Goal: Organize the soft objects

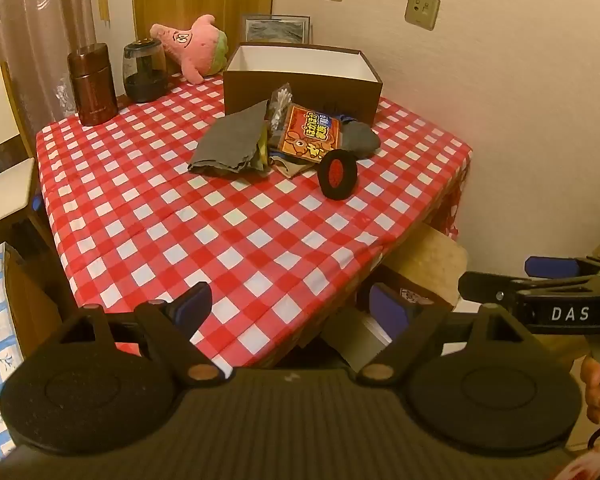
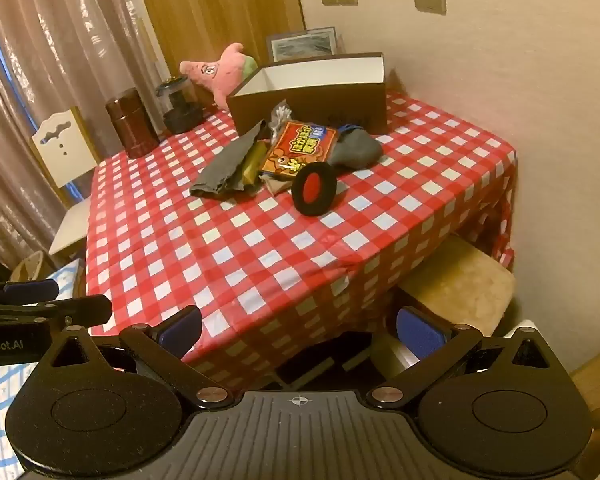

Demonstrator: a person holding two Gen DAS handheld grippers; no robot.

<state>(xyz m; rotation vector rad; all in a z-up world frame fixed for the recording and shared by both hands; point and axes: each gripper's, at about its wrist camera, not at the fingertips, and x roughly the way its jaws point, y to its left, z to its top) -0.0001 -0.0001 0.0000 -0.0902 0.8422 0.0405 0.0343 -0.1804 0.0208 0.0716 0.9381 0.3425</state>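
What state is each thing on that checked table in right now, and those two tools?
Brown box: open, lid off, looks empty.
Grey cloth: crumpled, lying flat.
Black-and-red pad: propped on edge.
Pink plush: leaning, behind the box.
Left tool: open, empty.
Right tool: open, empty.

Tabletop [image 1: 204, 248]: red-and-white checked cloth.
Far left: brown canister [image 1: 93, 85], dark glass jar [image 1: 145, 72], pink plush starfish [image 1: 192, 46].
Far middle: open brown box [image 1: 300, 92].
Just near the box: grey cloth [image 1: 230, 142], orange packet [image 1: 306, 136], black-and-red round pad [image 1: 337, 174].

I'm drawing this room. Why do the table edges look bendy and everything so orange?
In both wrist views the fisheye lens curves the checked table and darkens the corners; warm indoor light tints the wall orange in both, and the distant plush toy looks slightly soft.
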